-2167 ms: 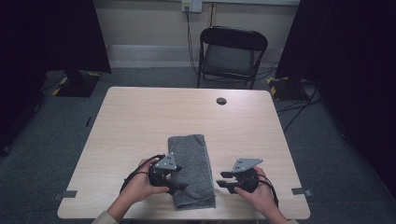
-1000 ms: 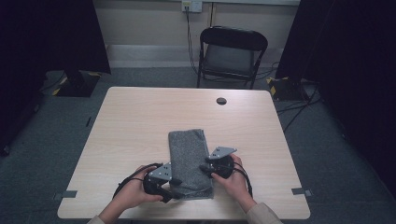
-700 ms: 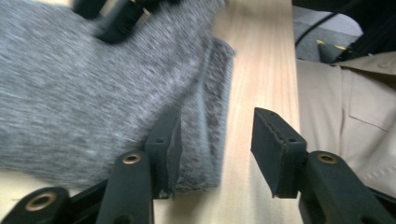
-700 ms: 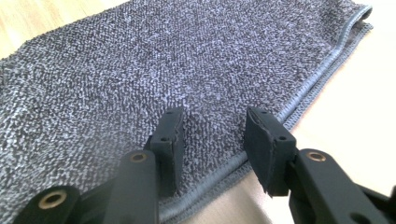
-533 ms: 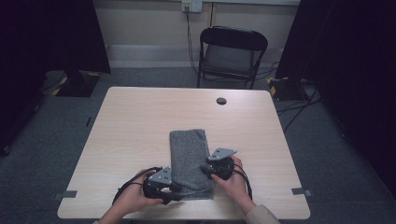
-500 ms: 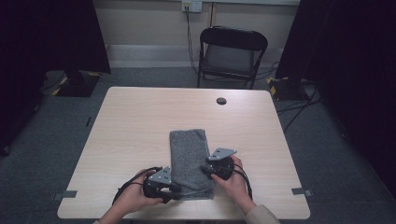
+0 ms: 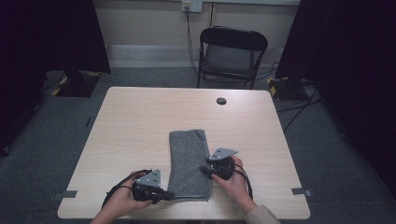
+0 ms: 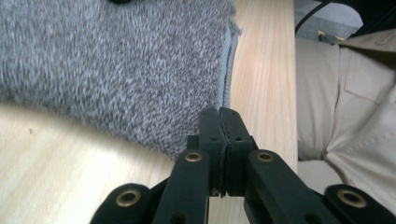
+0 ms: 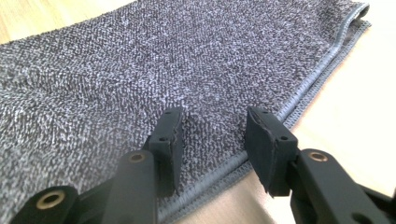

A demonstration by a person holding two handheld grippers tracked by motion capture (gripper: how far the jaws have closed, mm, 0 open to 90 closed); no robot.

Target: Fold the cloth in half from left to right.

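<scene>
My left tongs (image 8: 219, 122) have just been closing and now stand pressed together at the near left corner of the folded grey terry towel (image 7: 188, 164). In the left gripper view I cannot tell whether any fabric is caught between the pads; the towel's corner edge sits right at their tips. Since a second ago that hand has slid in along the near edge toward the corner, so I judge the corner grab is being made or has just been made, ready for the next fold or lift.

My right tongs (image 9: 212, 135) stay spread, straddling the towel's hemmed right edge partway up without pinching it; the hand has held its place.

The towel lies flat in a long strip on the pale wooden table (image 7: 140, 121), near my side, right of centre.

Count: one towel, two tongs, one small round black disc (image 7: 221, 101) at the far edge, one black folding chair (image 7: 232, 53) beyond.
</scene>
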